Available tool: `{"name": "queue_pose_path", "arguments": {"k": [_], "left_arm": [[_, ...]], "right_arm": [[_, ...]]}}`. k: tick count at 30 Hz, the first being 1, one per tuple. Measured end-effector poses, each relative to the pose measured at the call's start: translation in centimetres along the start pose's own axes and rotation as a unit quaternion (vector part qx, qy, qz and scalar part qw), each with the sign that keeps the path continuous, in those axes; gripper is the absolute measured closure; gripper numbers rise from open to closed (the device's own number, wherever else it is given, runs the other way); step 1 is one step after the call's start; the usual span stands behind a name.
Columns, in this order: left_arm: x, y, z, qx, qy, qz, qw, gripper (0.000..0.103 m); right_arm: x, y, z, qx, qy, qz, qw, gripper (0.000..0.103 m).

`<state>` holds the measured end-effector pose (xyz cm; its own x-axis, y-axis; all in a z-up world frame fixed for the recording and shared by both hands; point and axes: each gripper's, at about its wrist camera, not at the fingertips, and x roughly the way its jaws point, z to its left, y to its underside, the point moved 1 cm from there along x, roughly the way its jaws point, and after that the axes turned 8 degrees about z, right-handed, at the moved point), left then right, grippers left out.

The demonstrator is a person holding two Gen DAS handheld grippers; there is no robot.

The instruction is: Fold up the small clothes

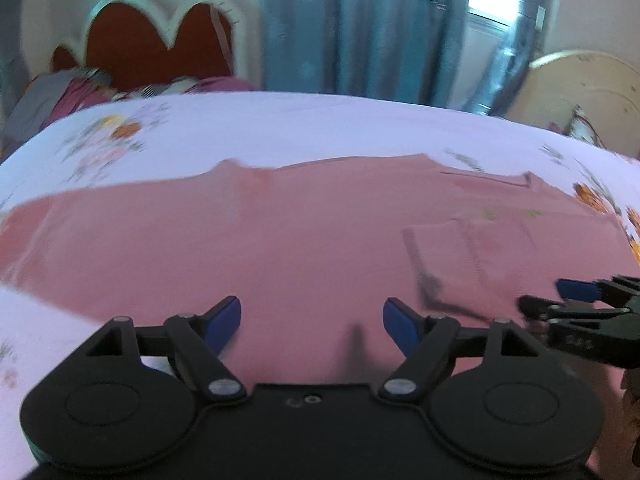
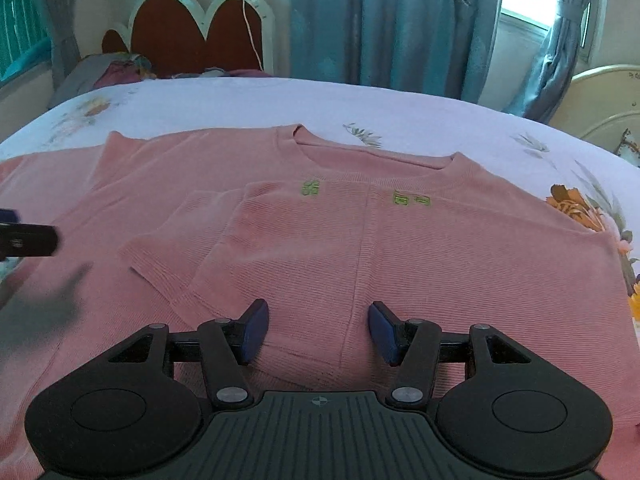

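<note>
Pink and ribbed, the sweater (image 2: 400, 248) lay flat on the flowery bedsheet (image 2: 248, 100), its long side running left to right, one sleeve (image 2: 176, 256) already folded in. The right gripper (image 2: 318, 330) hung half open over its near edge, holding nothing. The left gripper (image 1: 312, 322) stood wide open and empty over the plain left part, so it was nearer to the unfolded side.

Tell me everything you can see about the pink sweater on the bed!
The pink sweater looks like a ribbed knit with a round neckline and small green stitched marks below it. It lies spread flat on the flowered bedsheet, neck toward the far side, with one short sleeve folded in across the front. Both grippers hover over its near edge with jaws open, holding nothing.
</note>
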<state>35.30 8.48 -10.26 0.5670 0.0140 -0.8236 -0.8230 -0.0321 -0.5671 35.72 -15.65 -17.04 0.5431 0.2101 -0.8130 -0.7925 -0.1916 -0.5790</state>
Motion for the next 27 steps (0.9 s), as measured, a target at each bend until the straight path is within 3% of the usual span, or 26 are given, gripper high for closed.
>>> {"name": "queue_pose_path", "arguments": {"k": [7, 13, 18, 25, 27], "left_arm": [[-0.4, 1.2, 8.6, -0.08, -0.032, 0.017, 0.9962, 0.025], [-0.3, 1.7, 16.0, -0.15, -0.055, 0.022, 0.9869, 0.025], [0.1, 1.2, 21.7, -0.216, -0.062, 0.015, 0.9742, 0.025], [1.9, 0.2, 29.1, -0.296, -0.075, 0.004, 0.9522, 0.027], [2.4, -0.1, 30.5, -0.31, -0.068, 0.001, 0.9484, 0.029]], "right_arm": [[-1.0, -0.9, 0.7, 0.039, 0.002, -0.003, 0.999, 0.048], [-1.1, -2.8, 4.2, 0.047, -0.016, -0.022, 0.999, 0.048], [0.9, -3.0, 6.9, 0.044, -0.018, 0.007, 0.999, 0.048], [0.4, -3.5, 7.2, 0.056, 0.001, -0.013, 0.998, 0.048], [1.2, -3.5, 7.4, 0.054, 0.004, 0.002, 0.999, 0.048]]}}
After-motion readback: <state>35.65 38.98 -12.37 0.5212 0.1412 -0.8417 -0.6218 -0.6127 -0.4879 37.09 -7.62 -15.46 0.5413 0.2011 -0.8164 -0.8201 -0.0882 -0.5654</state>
